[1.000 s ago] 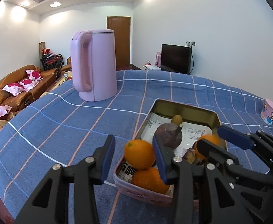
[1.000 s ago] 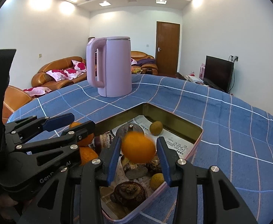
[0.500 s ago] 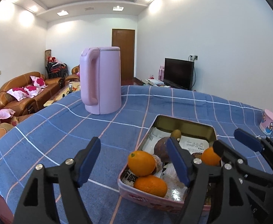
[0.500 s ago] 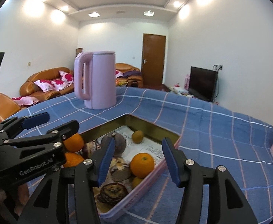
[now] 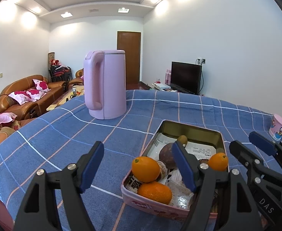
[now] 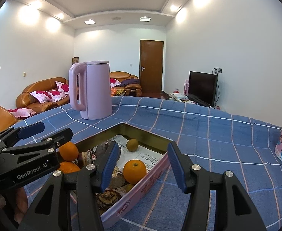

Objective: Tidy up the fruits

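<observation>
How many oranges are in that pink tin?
3. Two oranges are stacked at the tin's near-left corner, upper on lower; a third lies at the right side. Others may be hidden.

tin (image 5: pixel 191 128): glossy metal; tablecloth (image 5: pixel 64 134): matt cloth; kettle (image 5: pixel 110 84): smooth plastic

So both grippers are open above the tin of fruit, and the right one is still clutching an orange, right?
Not quite. The right gripper is open but holds nothing: in the right wrist view its fingers stand wide apart, and the orange lies below them in the tin, touching neither finger. The rest is right: the left gripper is open above the tin too.
</observation>
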{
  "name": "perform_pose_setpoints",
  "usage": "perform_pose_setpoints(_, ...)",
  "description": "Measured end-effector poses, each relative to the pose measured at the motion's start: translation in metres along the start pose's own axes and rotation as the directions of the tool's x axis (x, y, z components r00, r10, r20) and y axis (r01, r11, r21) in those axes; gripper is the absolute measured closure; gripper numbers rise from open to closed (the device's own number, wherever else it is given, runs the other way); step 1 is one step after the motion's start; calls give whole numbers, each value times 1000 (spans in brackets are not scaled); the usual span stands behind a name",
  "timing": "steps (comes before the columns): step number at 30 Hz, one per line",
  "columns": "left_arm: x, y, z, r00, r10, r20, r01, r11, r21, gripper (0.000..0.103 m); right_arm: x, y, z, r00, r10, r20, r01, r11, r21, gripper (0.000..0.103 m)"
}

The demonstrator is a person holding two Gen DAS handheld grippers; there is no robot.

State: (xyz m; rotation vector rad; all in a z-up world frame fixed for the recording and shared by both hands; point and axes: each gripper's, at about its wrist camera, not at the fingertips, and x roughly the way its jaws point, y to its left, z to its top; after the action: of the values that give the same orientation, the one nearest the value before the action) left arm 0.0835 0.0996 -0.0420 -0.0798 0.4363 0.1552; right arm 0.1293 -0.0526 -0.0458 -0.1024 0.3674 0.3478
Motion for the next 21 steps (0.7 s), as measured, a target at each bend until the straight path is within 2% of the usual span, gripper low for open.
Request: perform_pose_setpoints(21, 0, -3, -2, 1000, 24, 7, -24, 1000, 7, 27, -3, -1, -1, 1000, 1, 4, -1, 1000, 3, 48)
